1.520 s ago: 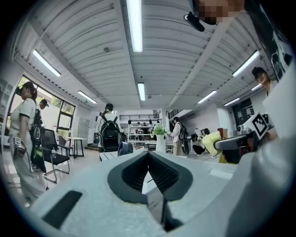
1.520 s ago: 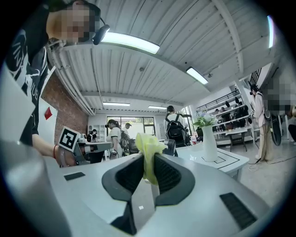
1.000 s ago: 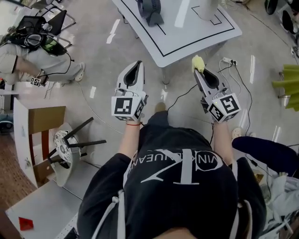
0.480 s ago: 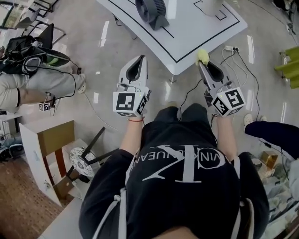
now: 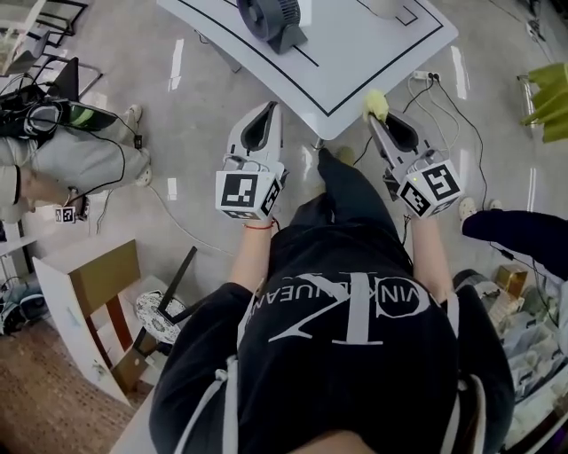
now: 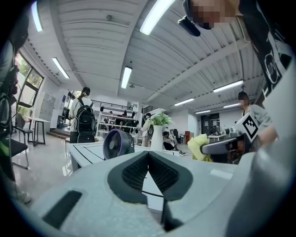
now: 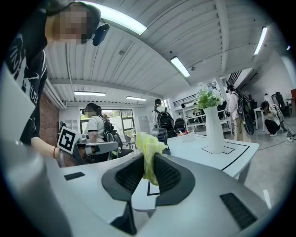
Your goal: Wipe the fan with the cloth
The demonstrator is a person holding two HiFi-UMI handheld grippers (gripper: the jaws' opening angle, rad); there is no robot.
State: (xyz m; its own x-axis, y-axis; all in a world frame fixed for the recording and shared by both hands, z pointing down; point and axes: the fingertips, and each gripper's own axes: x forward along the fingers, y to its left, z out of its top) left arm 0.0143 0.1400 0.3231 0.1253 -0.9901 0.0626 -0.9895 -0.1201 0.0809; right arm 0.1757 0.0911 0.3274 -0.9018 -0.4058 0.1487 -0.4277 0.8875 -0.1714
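Note:
A dark round fan point(image 5: 268, 18) stands on the white table point(image 5: 355, 62) ahead; it also shows in the left gripper view point(image 6: 117, 144). My left gripper point(image 5: 270, 108) is shut and empty, its tip short of the table's near edge; in its own view point(image 6: 148, 153) the pads meet. My right gripper point(image 5: 372, 115) is shut on a yellow-green cloth point(image 5: 375, 104), which sticks out at the table's edge. In the right gripper view the cloth point(image 7: 149, 149) is pinched between the pads of that gripper point(image 7: 149, 159), with the fan point(image 7: 162, 136) partly hidden behind it.
A white vase with a plant point(image 7: 213, 127) stands on the table's right part. Cables point(image 5: 435, 97) lie on the floor by the table. A person sits on the floor at the left point(image 5: 71, 160). An overturned stool point(image 5: 164, 301) and a cardboard box point(image 5: 89, 301) lie at the lower left.
The table and fan have drawn closer to both grippers as I step forward. Both grippers have advanced toward the table's near edge, the cloth still gripped in the right one.

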